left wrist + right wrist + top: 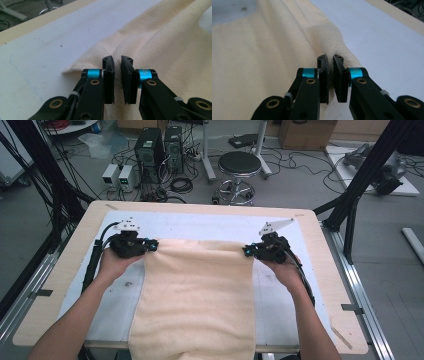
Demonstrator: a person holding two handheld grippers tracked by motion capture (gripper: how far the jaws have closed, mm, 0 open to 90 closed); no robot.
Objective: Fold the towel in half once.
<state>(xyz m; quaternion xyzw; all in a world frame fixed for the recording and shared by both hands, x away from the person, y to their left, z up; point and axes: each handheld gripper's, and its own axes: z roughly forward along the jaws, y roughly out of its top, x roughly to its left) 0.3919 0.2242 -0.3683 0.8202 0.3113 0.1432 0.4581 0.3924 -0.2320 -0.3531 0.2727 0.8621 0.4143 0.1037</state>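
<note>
A cream towel lies lengthwise on the white mat, its near end hanging over the table's front edge. My left gripper is shut on the towel's far left corner, and the cloth bunches up between its black pads. At the far right corner my right gripper is shut on a pinched fold of the towel. The far edge of the towel stretches between both grippers, slightly lifted off the mat.
A white mat covers the wooden table. Beyond the table's far edge stand a black stool, computer towers and loose cables on the floor. Black frame posts rise at the right.
</note>
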